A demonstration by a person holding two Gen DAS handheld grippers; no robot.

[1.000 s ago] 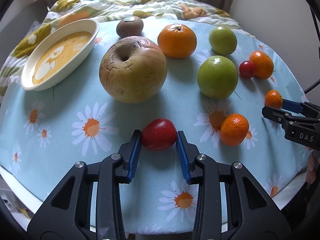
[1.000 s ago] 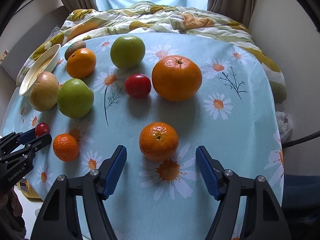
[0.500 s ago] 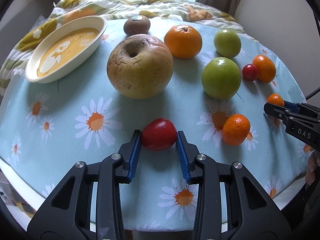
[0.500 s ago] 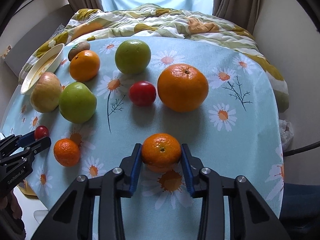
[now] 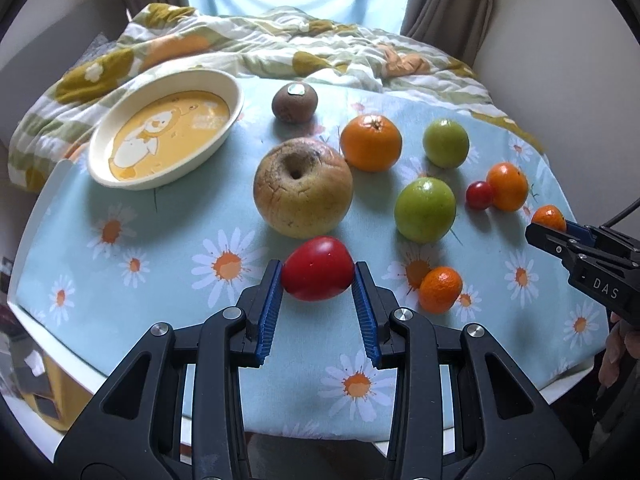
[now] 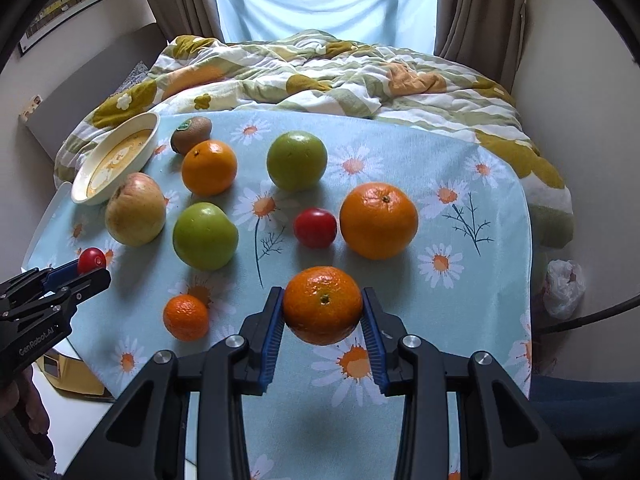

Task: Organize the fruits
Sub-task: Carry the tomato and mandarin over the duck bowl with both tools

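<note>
My left gripper [image 5: 318, 280] is shut on a red tomato [image 5: 318, 268], held just above the daisy tablecloth [image 5: 160, 280]. My right gripper [image 6: 323, 308] is shut on a small mandarin [image 6: 322, 304], also lifted off the cloth. On the table lie a large wrinkled yellow apple [image 5: 303, 193], a kiwi [image 5: 295, 97], an orange [image 5: 371, 143], two green apples [image 5: 425, 209] [image 5: 445, 143], a second tomato [image 6: 315, 227], a big orange [image 6: 378, 221] and another small mandarin [image 5: 440, 289]. An empty oval dish [image 5: 166, 128] sits at the far left.
A rumpled quilt [image 6: 320, 76] lies beyond the table's far edge, with a curtained window behind it. The table's near edge runs below both grippers. A white plastic bag [image 6: 564, 288] lies on the floor to the right. A person's hand [image 5: 618, 356] holds the right gripper.
The right gripper's jaws closed on the small mandarin. Both grippers then rose, lifting the tomato and the mandarin off the cloth.
</note>
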